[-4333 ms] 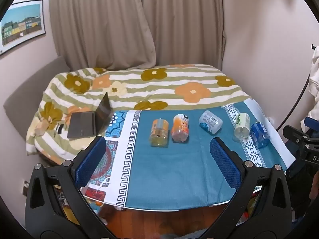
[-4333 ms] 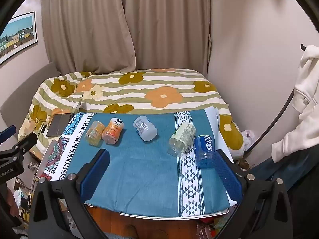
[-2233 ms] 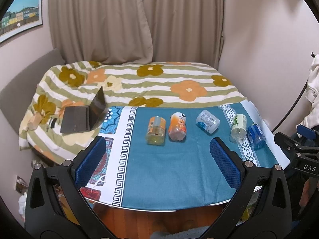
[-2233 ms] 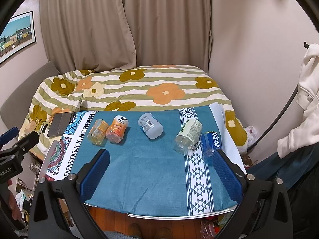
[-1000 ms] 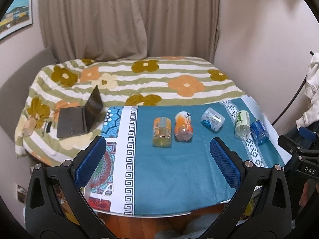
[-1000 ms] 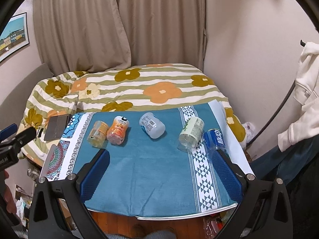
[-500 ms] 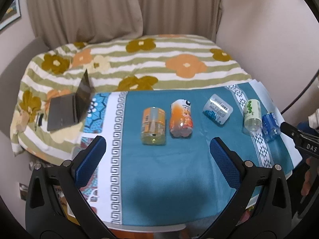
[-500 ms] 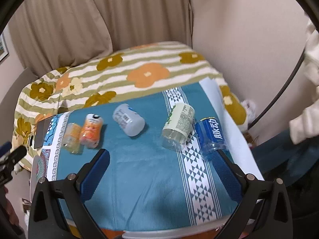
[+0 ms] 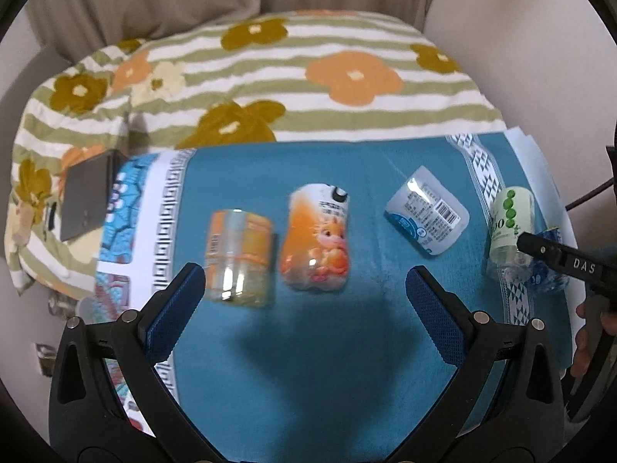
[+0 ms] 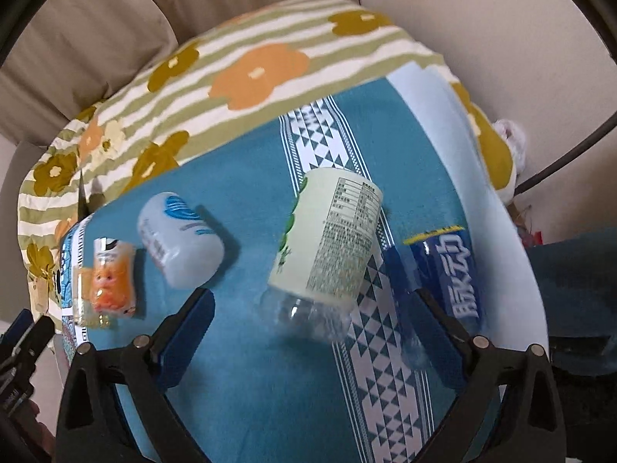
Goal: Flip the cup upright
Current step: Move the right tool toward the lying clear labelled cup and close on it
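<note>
Left wrist view: left tool (image 9: 304, 289) spread wide, empty, low over bench (image 9: 308, 366). Five cups on their sides in a row: yellow cup (image 9: 239, 260) at 9 o'clock just beside the left finger, orange cup (image 9: 317, 242) dead ahead at 12, white cup (image 9: 426, 208) at 2, green cup (image 9: 511, 227) and blue cup (image 9: 547, 274) at 3, touching. Approach step, probably; next, centre on one cup and close. Open cloth at 6; laptop (image 9: 86, 193) off the bench at 10.

Right wrist view: right tool (image 10: 308, 332) wide open, empty, closing on green cup (image 10: 329, 235) at 12, clear base nearest. Blue cup (image 10: 449, 270) at 2, touching the right finger, near the bench edge at 3. More room at 9.
</note>
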